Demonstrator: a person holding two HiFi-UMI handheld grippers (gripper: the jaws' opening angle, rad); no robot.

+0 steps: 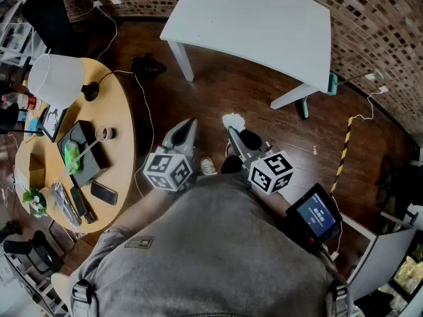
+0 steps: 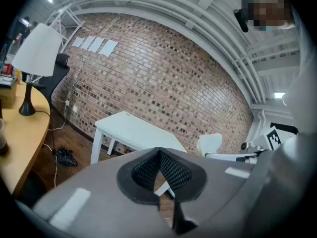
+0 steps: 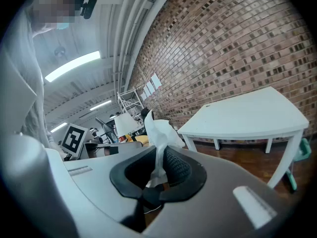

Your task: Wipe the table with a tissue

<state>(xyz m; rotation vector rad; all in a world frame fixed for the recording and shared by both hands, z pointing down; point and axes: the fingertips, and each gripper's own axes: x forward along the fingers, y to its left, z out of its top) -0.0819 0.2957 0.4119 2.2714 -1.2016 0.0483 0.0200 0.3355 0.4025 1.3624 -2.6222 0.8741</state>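
Tissue: I see the tissue (image 3: 161, 130) pinched in my right claw (image 3: 161, 153), a white crumpled tuft standing up past the tips; in the head view it shows as a white puff (image 1: 232, 120) at the claw's nose (image 1: 233, 131).
Right claw: clenched on the tissue, pads pressed on its lower end.
Left claw: the left claw (image 2: 159, 152) has its tips together with nothing between them; in the head view it sits just beside the right one (image 1: 189, 128), both pointing forward.
Marker cubes: one behind each claw, left (image 1: 167, 170) and right (image 1: 271, 172), close to my grey shirt (image 1: 211, 256).
White table: the white table (image 1: 264, 25) stands ahead of both claws and well apart from them, its top bare; the right claw's view has it ahead and right of the tips (image 3: 247, 115).
Floor: dark wooden floor (image 1: 251, 91) lies under both claws and between them and the white table.
Round table: a round wooden table (image 1: 122, 131) is off to the left claw's left, carrying a white lamp (image 1: 56, 78) and small clutter.
Wall: brick wall (image 2: 163, 78) behind the white table.
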